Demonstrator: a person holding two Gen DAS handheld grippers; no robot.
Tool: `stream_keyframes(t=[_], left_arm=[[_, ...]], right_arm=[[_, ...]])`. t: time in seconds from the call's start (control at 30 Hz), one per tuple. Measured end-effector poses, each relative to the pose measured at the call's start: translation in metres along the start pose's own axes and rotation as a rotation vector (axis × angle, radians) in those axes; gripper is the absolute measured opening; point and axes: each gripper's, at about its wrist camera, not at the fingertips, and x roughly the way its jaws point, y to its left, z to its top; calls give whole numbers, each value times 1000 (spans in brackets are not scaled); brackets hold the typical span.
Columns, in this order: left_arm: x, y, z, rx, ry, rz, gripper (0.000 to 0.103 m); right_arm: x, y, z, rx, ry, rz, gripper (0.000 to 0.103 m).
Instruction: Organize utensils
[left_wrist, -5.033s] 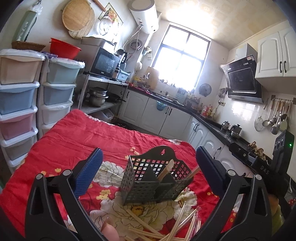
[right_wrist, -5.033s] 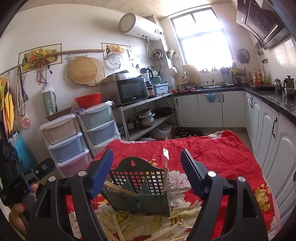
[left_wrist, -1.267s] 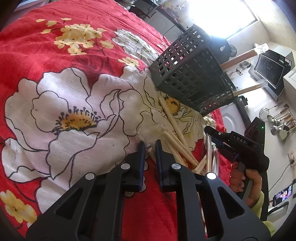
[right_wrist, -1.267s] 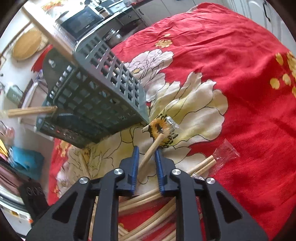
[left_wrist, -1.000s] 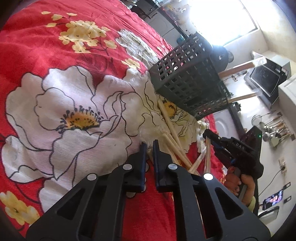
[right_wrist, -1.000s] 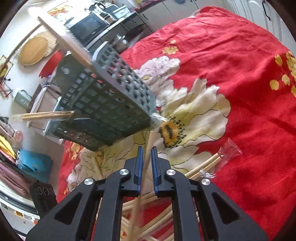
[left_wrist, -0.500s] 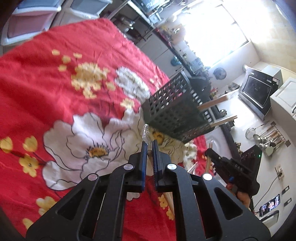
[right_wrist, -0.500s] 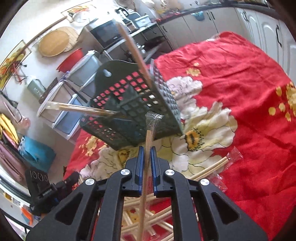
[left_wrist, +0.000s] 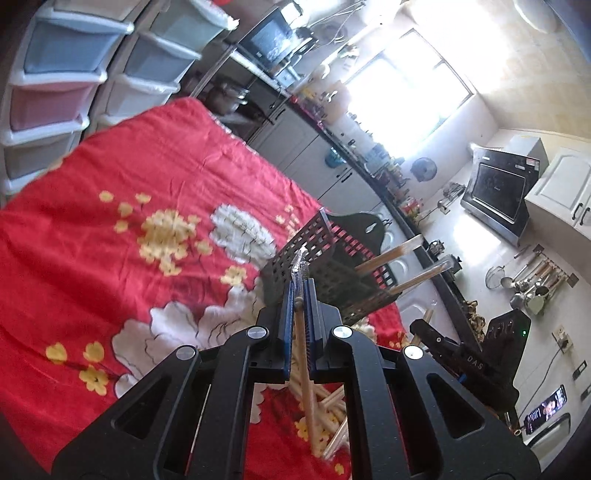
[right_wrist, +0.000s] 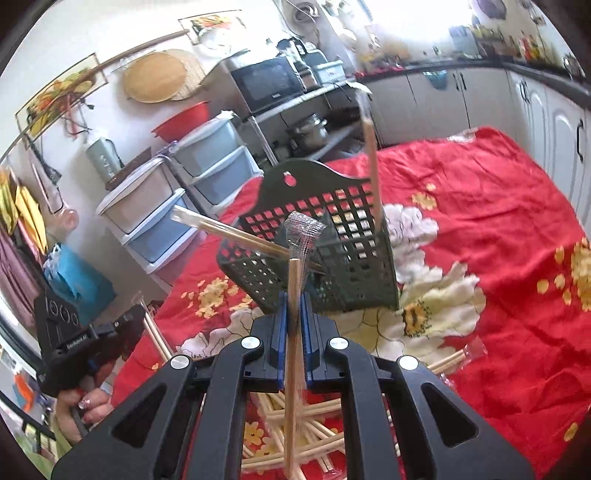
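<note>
A dark grey mesh utensil holder stands on the red flowered cloth with two wrapped chopstick pairs leaning in it. My left gripper is shut on a wrapped pair of chopsticks, lifted above the cloth just short of the holder. My right gripper is shut on another wrapped pair of chopsticks, held upright in front of the holder. Several loose pairs lie on the cloth below.
Plastic drawer units stand beside the table. A shelf with a microwave and white cabinets lie beyond. The other gripper shows in each view, at the right and at the left.
Both grippers closed on chopstick pairs on the cloth and have lifted them upward toward the holder. The views now tilt up over the table.
</note>
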Motion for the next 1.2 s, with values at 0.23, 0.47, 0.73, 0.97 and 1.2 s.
stream_keyframes(t=[0.23, 0.47, 0.73, 0.97, 1.2], left_arm=[[-4, -26, 10, 54, -31, -40, 3], [-6, -56, 22, 104, -67, -91, 3], [-8, -81, 36, 143, -115, -129, 3], [-13, -98, 53, 182, -178, -136, 3], [-21, -113, 71, 224, -240, -131, 3]], right_arm=[[-11, 13, 4, -66, -43, 3, 7], [-26, 26, 8, -120, -112, 0, 6], [-39, 36, 17, -167, -195, -1, 6], [-47, 41, 29, -192, -242, -4, 6], [-56, 47, 46, -215, -299, -14, 6]])
